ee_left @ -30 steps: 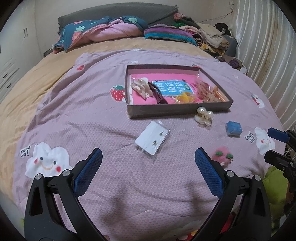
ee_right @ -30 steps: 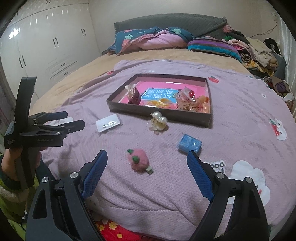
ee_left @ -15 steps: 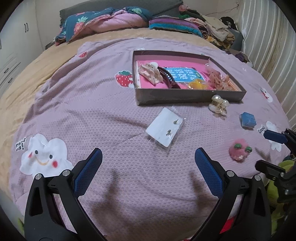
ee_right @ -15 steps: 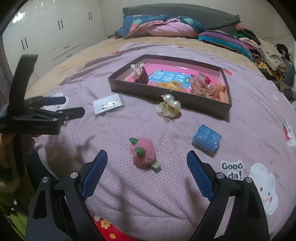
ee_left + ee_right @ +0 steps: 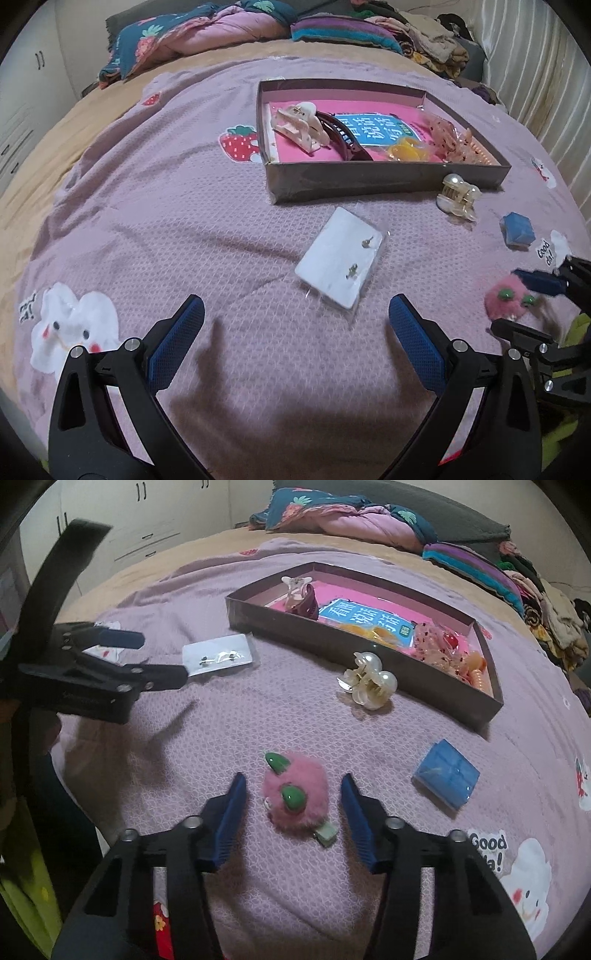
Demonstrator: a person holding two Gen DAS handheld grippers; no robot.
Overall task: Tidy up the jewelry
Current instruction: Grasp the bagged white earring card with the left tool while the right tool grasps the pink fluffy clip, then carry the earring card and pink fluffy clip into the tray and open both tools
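Observation:
A brown tray (image 5: 384, 181) with a pink floor holds several hair clips on the purple blanket; it also shows in the right wrist view (image 5: 343, 635). A white earring card (image 5: 338, 256) lies just ahead of my open, empty left gripper (image 5: 295, 332). A pink fluffy clip (image 5: 295, 790) lies between the open fingers of my right gripper (image 5: 293, 805), which do not touch it. A pearl claw clip (image 5: 369, 685) and a small blue box (image 5: 445, 779) lie near the tray.
Folded quilts (image 5: 207, 33) and piled clothes (image 5: 424, 29) lie at the far end of the bed. White cupboards (image 5: 147, 520) stand to the left. My left gripper shows in the right wrist view (image 5: 147, 657), near the earring card (image 5: 219, 653).
Both grippers have moved forward and down toward the blanket. The right gripper has narrowed and now straddles the pink fluffy clip. The left gripper has come closer to the earring card.

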